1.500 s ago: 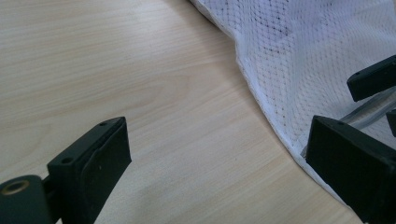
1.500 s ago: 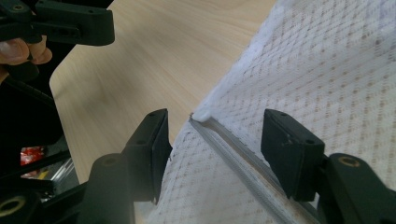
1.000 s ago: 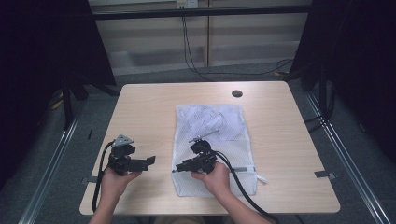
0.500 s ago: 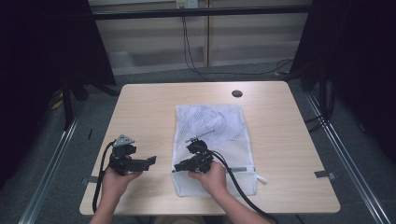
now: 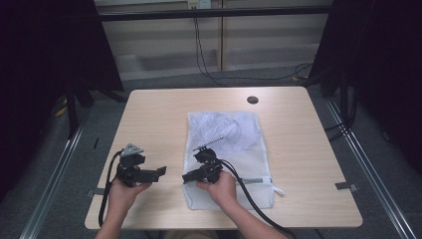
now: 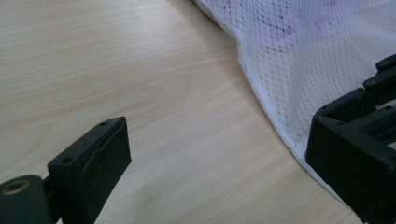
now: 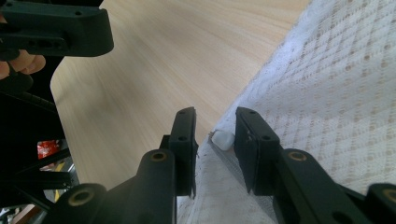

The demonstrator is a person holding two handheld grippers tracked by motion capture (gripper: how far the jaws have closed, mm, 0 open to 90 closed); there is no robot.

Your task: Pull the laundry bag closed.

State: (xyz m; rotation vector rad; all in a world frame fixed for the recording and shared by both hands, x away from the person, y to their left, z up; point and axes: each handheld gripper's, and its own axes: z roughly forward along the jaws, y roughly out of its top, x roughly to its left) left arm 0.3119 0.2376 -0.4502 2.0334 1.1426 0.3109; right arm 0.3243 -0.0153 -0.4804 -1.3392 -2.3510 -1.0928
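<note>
A white mesh bag (image 5: pixel 234 134) lies flat on the middle of the wooden table (image 5: pixel 154 114). My right gripper (image 5: pixel 185 177) points left over the bag's near left edge. In the right gripper view its jaws (image 7: pixel 215 114) stand a narrow gap apart, astride the bag's hem (image 7: pixel 336 84), with a small white tab (image 7: pixel 223 139) just beyond them and untouched. My left gripper (image 5: pixel 160 172) rests to the left of the bag, pointing right at it. Its jaws (image 6: pixel 219 154) are wide open over bare wood, and the bag's edge (image 6: pixel 317 46) lies ahead of them.
A grey zip line (image 5: pixel 259 180) crosses the bag near its front end. A dark round grommet (image 5: pixel 253 99) sits at the table's far side. Thick black cables trail from both grippers off the front edge. Bare wood (image 5: pixel 318 149) lies right of the bag.
My right gripper has slid a little to the left, up to the bag's left edge. The left gripper has stayed where it was.
</note>
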